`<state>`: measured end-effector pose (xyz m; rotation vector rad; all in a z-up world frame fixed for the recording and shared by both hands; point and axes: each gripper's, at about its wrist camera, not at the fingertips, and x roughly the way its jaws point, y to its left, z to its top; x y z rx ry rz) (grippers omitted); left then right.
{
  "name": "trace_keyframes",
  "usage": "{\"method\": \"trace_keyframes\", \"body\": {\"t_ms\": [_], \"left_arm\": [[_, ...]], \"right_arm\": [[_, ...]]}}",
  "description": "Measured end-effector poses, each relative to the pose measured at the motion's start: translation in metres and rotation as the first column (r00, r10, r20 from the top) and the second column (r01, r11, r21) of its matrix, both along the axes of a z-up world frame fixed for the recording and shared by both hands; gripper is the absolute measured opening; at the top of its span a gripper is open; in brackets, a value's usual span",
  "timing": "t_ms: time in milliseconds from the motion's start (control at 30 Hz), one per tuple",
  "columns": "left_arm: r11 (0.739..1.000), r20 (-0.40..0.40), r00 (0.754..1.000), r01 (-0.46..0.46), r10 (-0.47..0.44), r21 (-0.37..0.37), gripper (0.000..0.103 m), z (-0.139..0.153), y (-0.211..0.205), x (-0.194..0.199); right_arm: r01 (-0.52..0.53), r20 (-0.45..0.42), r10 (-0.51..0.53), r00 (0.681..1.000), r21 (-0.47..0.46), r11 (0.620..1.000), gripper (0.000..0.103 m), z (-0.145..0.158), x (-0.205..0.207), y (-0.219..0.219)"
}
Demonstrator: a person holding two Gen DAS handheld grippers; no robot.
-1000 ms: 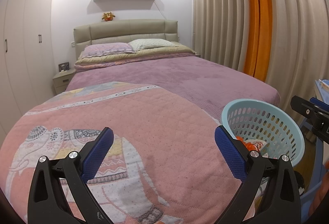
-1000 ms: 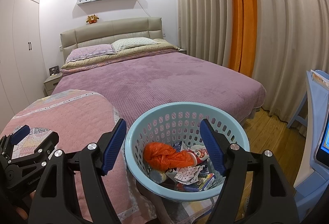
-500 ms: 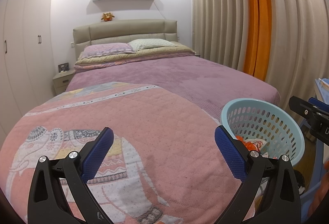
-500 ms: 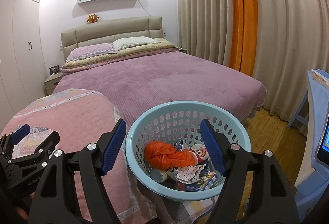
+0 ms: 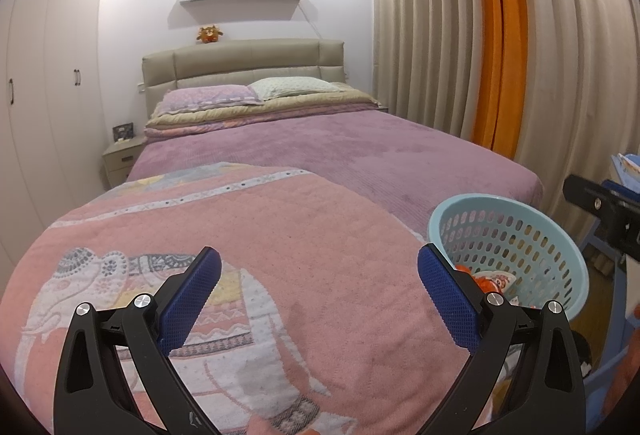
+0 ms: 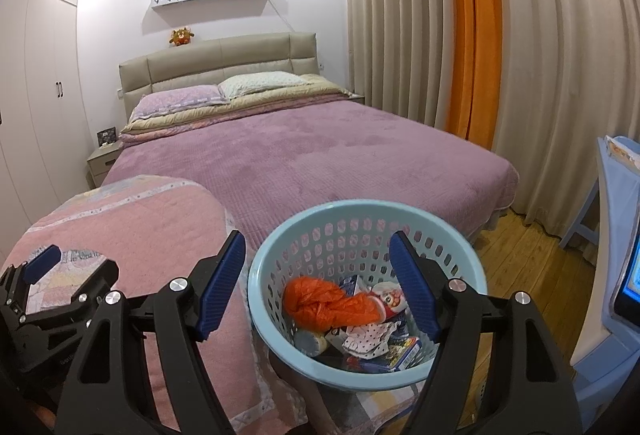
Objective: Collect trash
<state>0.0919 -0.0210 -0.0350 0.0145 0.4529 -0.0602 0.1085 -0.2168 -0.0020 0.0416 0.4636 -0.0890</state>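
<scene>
A light blue perforated basket (image 6: pixel 332 213) stands at the foot of the bed and holds trash: an orange plastic bag (image 6: pixel 320 301), wrappers and small boxes. My right gripper (image 6: pixel 318 277) is open and empty, just above the basket's near rim. The basket also shows in the left wrist view (image 5: pixel 560 251) at the right. My left gripper (image 5: pixel 318 295) is open and empty above a pink elephant-print quilt (image 5: pixel 248 235). The left gripper also shows in the right wrist view (image 6: pixel 60 275) at the lower left.
A bed with a purple cover (image 6: pixel 320 155) fills the middle. Beige and orange curtains (image 6: pixel 472 35) hang at the right. A blue table (image 6: pixel 616 195) stands at the far right on a wooden floor (image 6: pixel 532 275). White wardrobes (image 5: pixel 48 75) line the left.
Both grippers have shifted only slightly; the basket sits a little lower in both views. Both stay open and empty.
</scene>
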Motion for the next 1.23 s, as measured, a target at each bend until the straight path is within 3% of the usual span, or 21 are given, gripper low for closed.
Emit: {"method": "trace_keyframes", "body": {"t_ms": [433,700,900,1000,1100,1233], "left_arm": [[0.995,0.041,0.995,-0.089,0.087,0.053,0.095,0.045,0.036,-0.03],[0.98,0.075,0.979,-0.195,0.191,0.044,0.095,0.079,0.084,-0.047],[0.955,0.062,0.956,-0.29,0.286,0.068,0.095,0.083,0.123,-0.052],[0.949,0.015,0.95,-0.311,0.31,0.058,0.095,0.077,0.143,-0.05],[0.945,-0.075,0.942,-0.328,0.328,0.011,0.096,0.064,0.165,-0.044],[0.924,-0.162,0.913,-0.382,0.375,-0.01,0.096,0.038,0.189,-0.039]], "right_arm": [[-0.055,0.011,0.055,0.998,0.015,0.998,0.071,0.029,0.003,0.031],[-0.17,0.036,0.169,0.985,0.022,0.985,0.071,0.049,0.011,0.077],[-0.277,0.0,0.277,0.961,0.016,0.961,0.071,0.049,0.023,0.123],[-0.324,-0.039,0.323,0.945,0.0,0.946,0.071,0.044,0.028,0.148],[-0.352,-0.105,0.347,0.932,-0.027,0.936,0.081,0.032,0.034,0.176],[-0.394,-0.209,0.378,0.902,-0.039,0.918,0.081,0.004,0.043,0.204]]}}
